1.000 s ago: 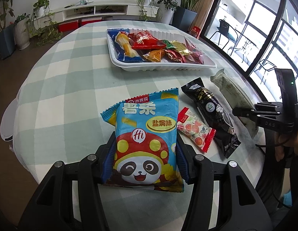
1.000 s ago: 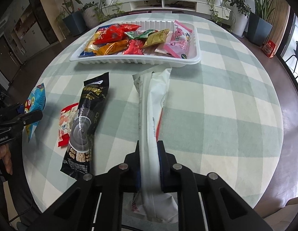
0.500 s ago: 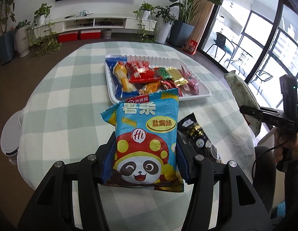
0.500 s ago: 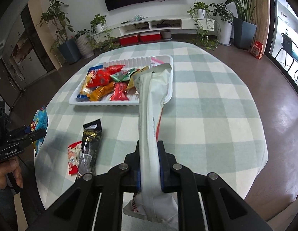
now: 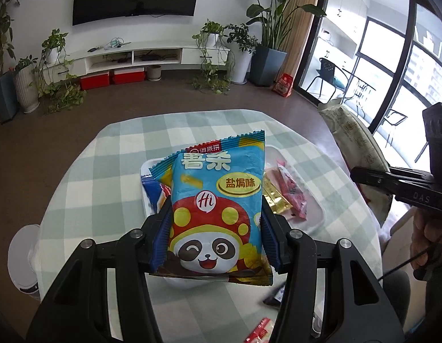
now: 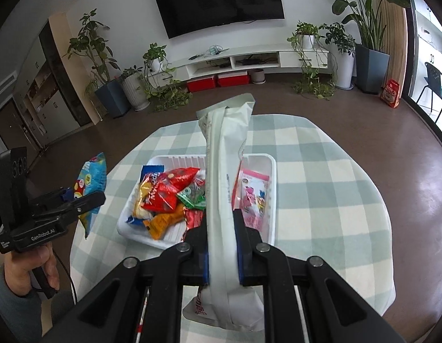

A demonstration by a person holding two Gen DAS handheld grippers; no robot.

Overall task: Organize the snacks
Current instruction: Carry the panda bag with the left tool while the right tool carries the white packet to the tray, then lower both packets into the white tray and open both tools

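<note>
Our left gripper (image 5: 216,238) has its fingers clamped on the blue chip bag (image 5: 218,208), our right gripper (image 6: 222,247) pinches the long white packet (image 6: 225,200) nearly closed. Both hang above the white tray (image 6: 273,188) of snacks on the checked bench (image 6: 321,200); bare cloth surrounds the tray.

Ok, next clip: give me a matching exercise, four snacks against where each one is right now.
Things:
1. blue panda bag
2. long white packet
3. pink packet
4. black wrapper

Places:
A. lying in the white tray
B. held in the right gripper
C. on the checked tablecloth
D. held in the left gripper

Pairs: 1-D, 2-B, 3-A, 4-C
</note>
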